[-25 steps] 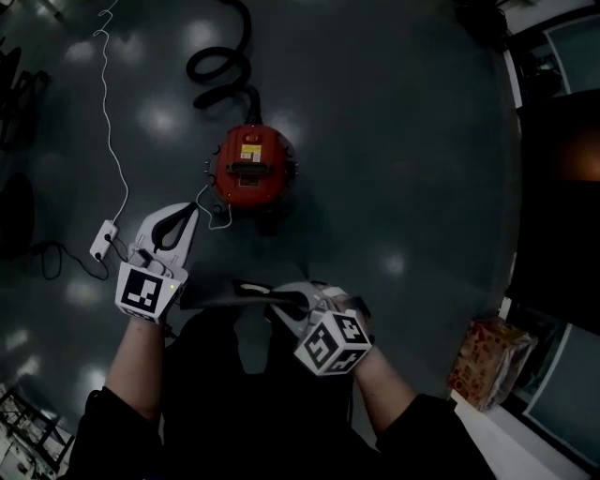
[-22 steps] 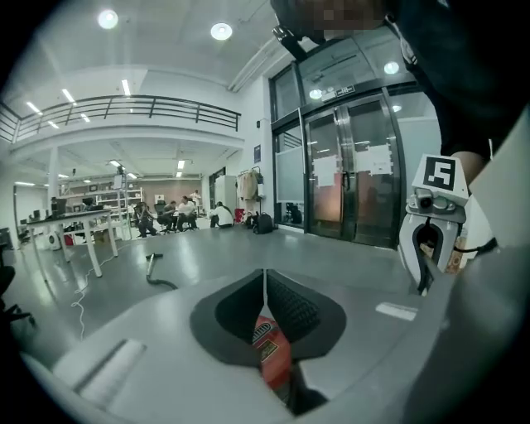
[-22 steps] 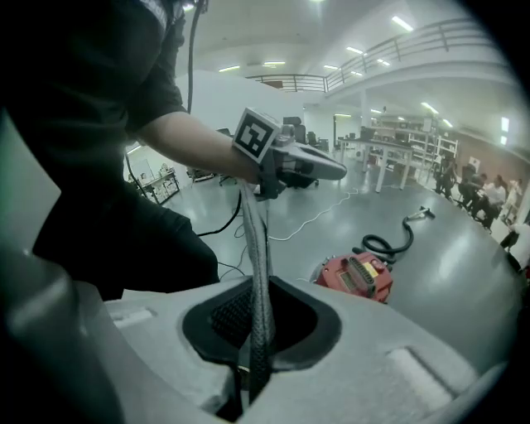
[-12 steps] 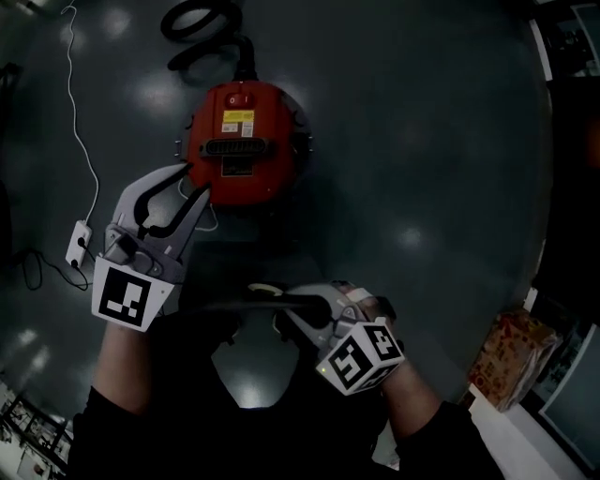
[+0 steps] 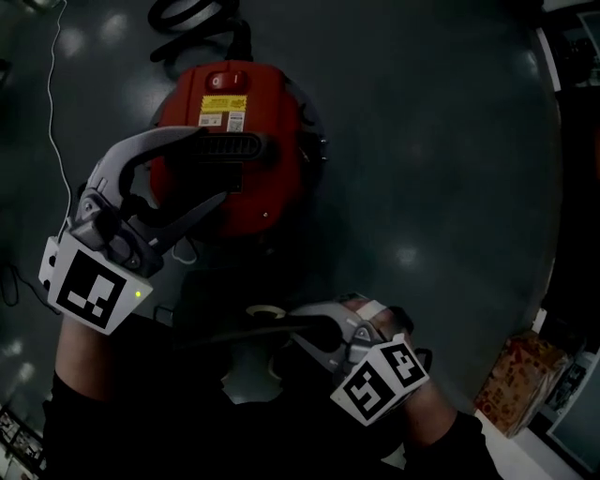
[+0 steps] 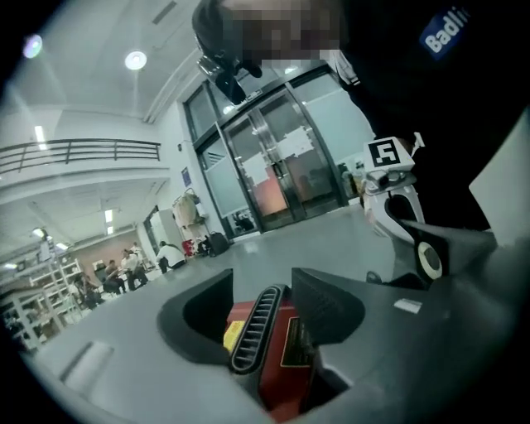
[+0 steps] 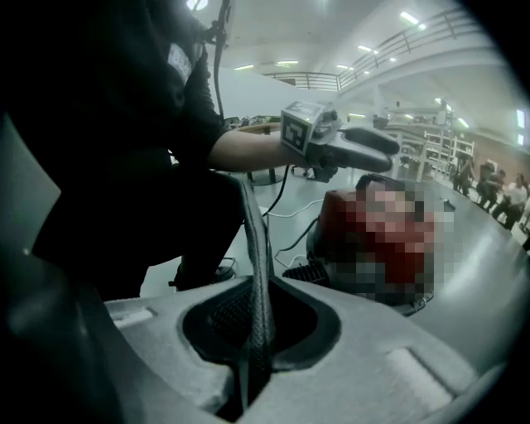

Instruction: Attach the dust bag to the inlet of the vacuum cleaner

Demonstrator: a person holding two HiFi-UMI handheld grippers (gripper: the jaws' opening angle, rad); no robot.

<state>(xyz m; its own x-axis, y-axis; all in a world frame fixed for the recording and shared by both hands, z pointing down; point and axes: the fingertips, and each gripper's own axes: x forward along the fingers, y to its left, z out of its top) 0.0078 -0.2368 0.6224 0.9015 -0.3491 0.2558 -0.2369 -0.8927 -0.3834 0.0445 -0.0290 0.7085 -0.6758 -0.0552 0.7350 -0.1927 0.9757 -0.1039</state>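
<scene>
Dark cloth of the dust bag (image 5: 211,317) lies flat between my arms, on the near side of the red vacuum cleaner (image 5: 272,112) and apart from it. My right tool (image 5: 298,322) is pressed together on the bag's thin edge, just beside its pale round collar (image 5: 267,311). My left tool (image 5: 212,169) is over the vacuum cleaner's top, its jaws opening. The black ribbed bar (image 5: 239,146) sits between them, ungripped. A black hose (image 5: 187,14) coils on the floor (image 5: 422,141) beyond.
</scene>
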